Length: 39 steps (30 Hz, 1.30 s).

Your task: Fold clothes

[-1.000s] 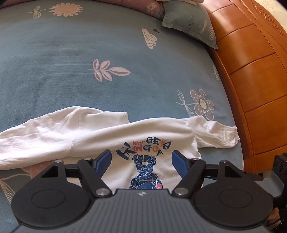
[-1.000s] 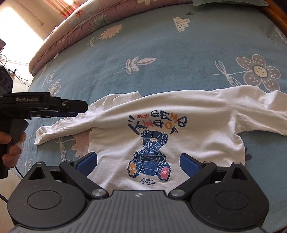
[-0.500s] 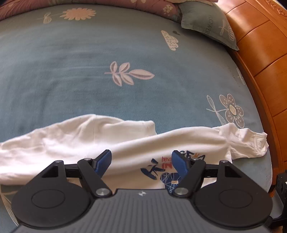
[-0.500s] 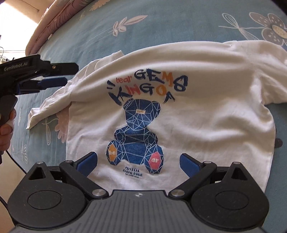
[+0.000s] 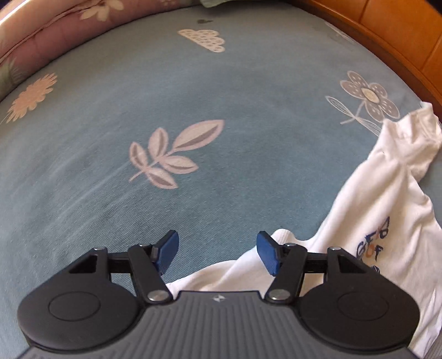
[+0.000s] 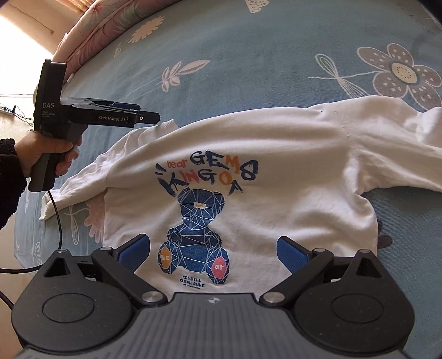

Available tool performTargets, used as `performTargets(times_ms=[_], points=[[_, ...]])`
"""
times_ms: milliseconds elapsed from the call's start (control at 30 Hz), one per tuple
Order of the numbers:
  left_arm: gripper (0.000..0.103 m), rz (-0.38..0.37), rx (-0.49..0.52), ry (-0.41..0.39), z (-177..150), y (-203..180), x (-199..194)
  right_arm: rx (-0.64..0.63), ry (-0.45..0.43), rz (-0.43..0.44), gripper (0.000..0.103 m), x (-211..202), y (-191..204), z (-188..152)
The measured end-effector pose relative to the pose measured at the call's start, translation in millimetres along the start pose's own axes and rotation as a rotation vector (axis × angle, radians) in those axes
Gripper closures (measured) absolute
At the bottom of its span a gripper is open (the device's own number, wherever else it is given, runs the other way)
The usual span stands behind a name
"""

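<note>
- Lying flat, print side up, on blue floral bedspread (image 6: 248, 55): white long-sleeved shirt (image 6: 290, 171), task item, spread across near part of bed.
- Printed on shirt front: blue geometric bear (image 6: 197, 229), lettering "bear GEMS KINGOF" above, small text "CRYSTAL CLEAR PURE" below.
- Extending toward left side of right wrist view: one sleeve (image 6: 83, 185), rumpled, cuff end near bed edge.
- Running off right edge of same view: other sleeve (image 6: 400, 154), creased at shoulder seam.
- Hovering above shirt hem: right gripper (image 6: 214, 251), blue pads (image 6: 135, 251) spread wide apart, nothing between them, bear print visible in gap.
- Held level over collar end of left sleeve, seen from side in right wrist view: left gripper (image 6: 150, 118), black body marked "GenRobot.AI" and "DAS".
- Shown in own view with pads (image 5: 165, 251) well apart, empty: left gripper (image 5: 218, 251), bare bedspread ahead, white fabric just beneath right pad.
- Wrapped around left gripper handle: hand (image 6: 52, 154), dark knit sleeve at wrist, black cable (image 6: 56, 221) hanging from handle.
- Bordering far bedspread edge: pink floral quilt (image 6: 105, 24).
- Standing along right side in left wrist view: orange wooden bed frame (image 5: 386, 36).
</note>
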<state>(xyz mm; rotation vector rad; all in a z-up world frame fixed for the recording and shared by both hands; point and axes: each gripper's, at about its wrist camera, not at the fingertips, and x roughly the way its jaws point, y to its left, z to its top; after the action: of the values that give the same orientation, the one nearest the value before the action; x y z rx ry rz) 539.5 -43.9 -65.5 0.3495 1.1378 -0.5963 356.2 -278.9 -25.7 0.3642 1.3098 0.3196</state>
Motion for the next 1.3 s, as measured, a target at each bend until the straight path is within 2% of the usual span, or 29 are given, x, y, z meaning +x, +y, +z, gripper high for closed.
performTargets(times_ms=[167, 300, 500, 567, 700, 733, 800, 867, 1000, 1167, 1233, 1300], points=[[0.042, -0.029, 0.065, 0.012, -1.6, -10.9, 8.0, 0.020, -0.001, -0.013, 0.002, -3.5, -2.2, -1.1], [0.042, -0.030, 0.127, 0.065, -17.4, -21.1, 15.4, 0.009, -0.002, -0.011, 0.002, -3.8, 4.0, 2.6], [0.041, -0.046, 0.076, 0.067, -39.2, -20.1, 11.4, -0.019, 0.004, -0.018, 0.002, -0.1, 12.5, 7.8], [0.041, -0.056, 0.112, 0.080, -36.1, -20.2, 10.6, -0.030, 0.011, -0.013, 0.002, 2.3, 15.1, 7.9], [0.042, -0.062, 0.292, 0.093, -30.9, -32.0, 6.0, -0.085, 0.019, -0.015, 0.002, 7.3, 22.1, 9.8], [0.043, -0.062, 0.302, 0.093, -32.5, -34.1, 5.8, -0.098, 0.020, -0.018, 0.002, 8.6, 23.5, 10.8], [0.054, -0.060, 0.320, 0.091, -36.1, -38.1, 5.3, -0.135, 0.019, -0.021, 0.003, 10.7, 26.5, 14.5], [0.055, -0.059, 0.337, 0.089, -39.6, -42.1, 4.8, -0.190, -0.004, -0.032, 0.003, 8.7, 28.4, 23.6], [0.055, -0.043, 0.244, 0.058, -48.4, -38.2, 3.2, -0.277, -0.092, -0.061, 0.003, 3.3, 19.3, 64.2], [0.053, -0.030, 0.153, 0.023, -55.3, -35.7, 0.2, -0.299, -0.194, -0.171, 0.004, 27.6, -9.1, 138.8], [0.053, -0.024, 0.120, 0.011, -57.5, -35.4, -0.9, -0.301, -0.191, -0.288, 0.014, 47.3, -18.9, 160.3], [0.053, -0.018, 0.087, -0.001, -59.6, -35.0, -2.0, -0.287, -0.118, -0.366, 0.019, 68.7, -31.0, 171.6]])
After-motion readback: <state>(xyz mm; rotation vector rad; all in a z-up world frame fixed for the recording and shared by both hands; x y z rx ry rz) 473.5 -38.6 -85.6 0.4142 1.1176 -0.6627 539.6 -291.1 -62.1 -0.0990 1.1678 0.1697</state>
